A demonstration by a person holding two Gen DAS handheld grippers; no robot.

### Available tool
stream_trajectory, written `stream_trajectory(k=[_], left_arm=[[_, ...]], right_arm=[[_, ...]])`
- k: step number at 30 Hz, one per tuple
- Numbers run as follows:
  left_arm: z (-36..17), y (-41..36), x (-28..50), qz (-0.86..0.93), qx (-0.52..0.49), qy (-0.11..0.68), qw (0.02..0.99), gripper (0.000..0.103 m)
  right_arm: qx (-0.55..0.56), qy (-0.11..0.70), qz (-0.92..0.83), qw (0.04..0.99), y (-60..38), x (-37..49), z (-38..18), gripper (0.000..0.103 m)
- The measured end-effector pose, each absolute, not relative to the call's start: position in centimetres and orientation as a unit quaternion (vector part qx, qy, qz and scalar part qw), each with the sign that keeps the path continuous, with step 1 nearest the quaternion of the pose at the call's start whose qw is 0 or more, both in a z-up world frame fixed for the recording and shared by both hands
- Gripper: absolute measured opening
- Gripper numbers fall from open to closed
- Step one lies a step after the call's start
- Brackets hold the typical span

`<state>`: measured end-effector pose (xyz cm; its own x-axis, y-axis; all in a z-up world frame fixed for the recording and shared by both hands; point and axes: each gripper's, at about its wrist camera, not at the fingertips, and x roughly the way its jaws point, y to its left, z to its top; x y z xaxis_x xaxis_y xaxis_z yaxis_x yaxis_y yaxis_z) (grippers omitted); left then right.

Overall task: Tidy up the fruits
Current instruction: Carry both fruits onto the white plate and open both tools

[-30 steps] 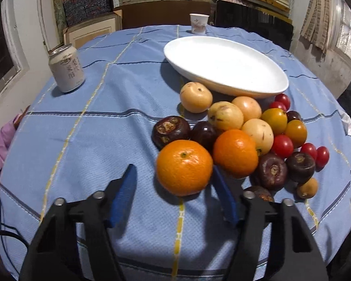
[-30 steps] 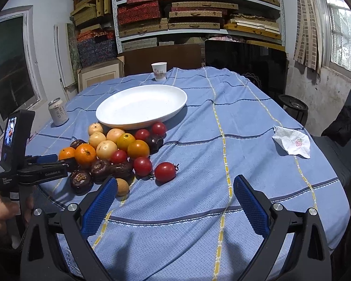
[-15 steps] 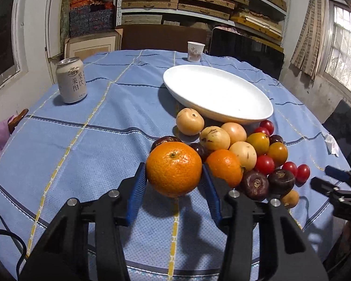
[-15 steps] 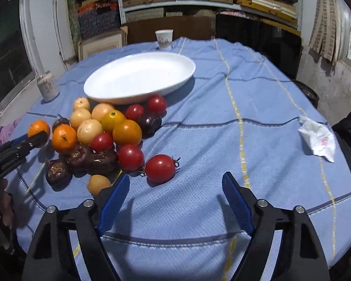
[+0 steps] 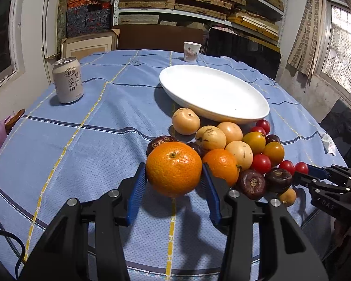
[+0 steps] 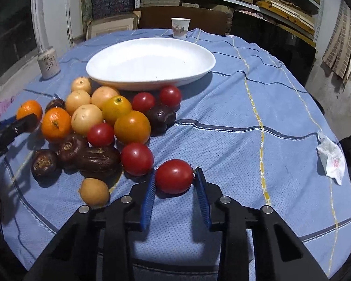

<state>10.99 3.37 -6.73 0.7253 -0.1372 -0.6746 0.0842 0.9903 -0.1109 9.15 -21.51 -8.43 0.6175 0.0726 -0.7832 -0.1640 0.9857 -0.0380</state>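
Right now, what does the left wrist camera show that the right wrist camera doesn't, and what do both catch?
Only the left wrist view shows the left tool clamped on an orange, seen close up. Only the right wrist view shows the right tool, whose jaws have just been closing, around a red tomato, and the whole crumpled napkin. Both show the white plate, drink can, paper cup and fruit pile.

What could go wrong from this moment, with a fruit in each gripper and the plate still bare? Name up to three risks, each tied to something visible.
1. The right gripper, whose jaws have just been closing, pinches the red tomato; soft skin might split.
2. The left gripper holds the round orange by its sides; it could slip on the way to the white plate.
3. The pile beside the plate touches fruit to fruit; a nudged second orange may roll.
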Motion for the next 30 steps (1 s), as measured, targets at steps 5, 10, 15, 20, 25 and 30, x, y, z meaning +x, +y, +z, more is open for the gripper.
stream_trajectory(k=[5, 10, 15, 20, 25, 30], left_arm=[[-6.3, 3.3, 10.9, -0.062, -0.035, 0.364, 0.929, 0.046], [-3.6, 2.6, 12.7, -0.08, -0.04, 0.352, 0.932, 0.046], [-1.7, 0.5, 18.1, -0.099, -0.037, 0.355, 0.929, 0.046], [-2.2, -1.0, 24.2, -0.097, -0.025, 0.372, 0.923, 0.046], [-3.8, -1.1, 29.7, -0.084, -0.025, 0.404, 0.91, 0.046], [-4.7, -1.1, 32.9, -0.074, -0.024, 0.431, 0.899, 0.054]], right_arm=[[-0.036, 0.409, 0.075, 0.909, -22.4, 8.6, -6.5, 0.034], [-0.037, 0.387, 0.085, 0.918, -22.4, 11.1, -3.5, 0.034], [-0.037, 0.382, 0.102, 0.918, -20.9, 16.8, -1.9, 0.034], [-0.052, 0.388, 0.092, 0.915, -19.2, 23.1, -2.1, 0.034], [-0.046, 0.402, 0.084, 0.911, -19.3, 28.3, -3.1, 0.034], [-0.027, 0.403, 0.085, 0.911, -19.6, 31.1, -3.2, 0.069]])
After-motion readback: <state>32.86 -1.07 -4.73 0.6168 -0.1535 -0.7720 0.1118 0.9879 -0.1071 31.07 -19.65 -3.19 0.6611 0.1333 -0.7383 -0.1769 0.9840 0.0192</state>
